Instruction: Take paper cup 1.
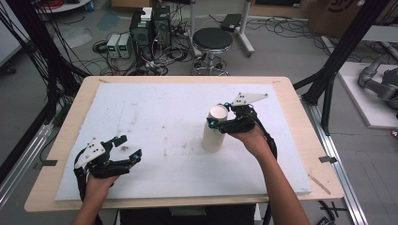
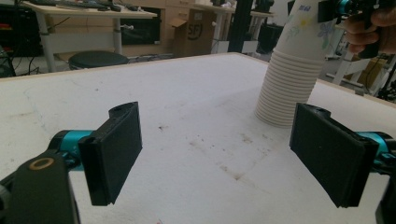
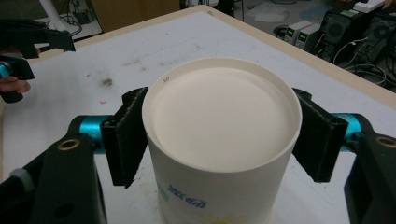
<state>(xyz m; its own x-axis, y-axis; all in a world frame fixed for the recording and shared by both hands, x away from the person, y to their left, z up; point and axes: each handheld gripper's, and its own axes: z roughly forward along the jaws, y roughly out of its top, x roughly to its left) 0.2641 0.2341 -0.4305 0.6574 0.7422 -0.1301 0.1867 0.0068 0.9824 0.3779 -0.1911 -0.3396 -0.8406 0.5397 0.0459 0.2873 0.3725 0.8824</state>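
Note:
A stack of white paper cups (image 1: 213,136) stands upside down on the white foam board (image 1: 159,108), right of the middle. My right gripper (image 1: 220,114) comes in from the right at the top of the stack. In the right gripper view its black pads (image 3: 125,135) press both sides of the top cup (image 3: 219,112), whose flat base faces up. My left gripper (image 1: 130,147) rests near the board's front left corner, open, with nothing between the jaws. The left gripper view (image 2: 224,154) shows bare board between its pads and the cup stack (image 2: 287,88) farther off.
The foam board lies on a wooden table (image 1: 70,122) and carries dark smudges (image 1: 124,148) near my left gripper. Behind the table stand a black stool (image 1: 212,40), electronics boxes (image 1: 150,28) and loose cables on the floor. Black frame posts (image 1: 338,56) rise at the right.

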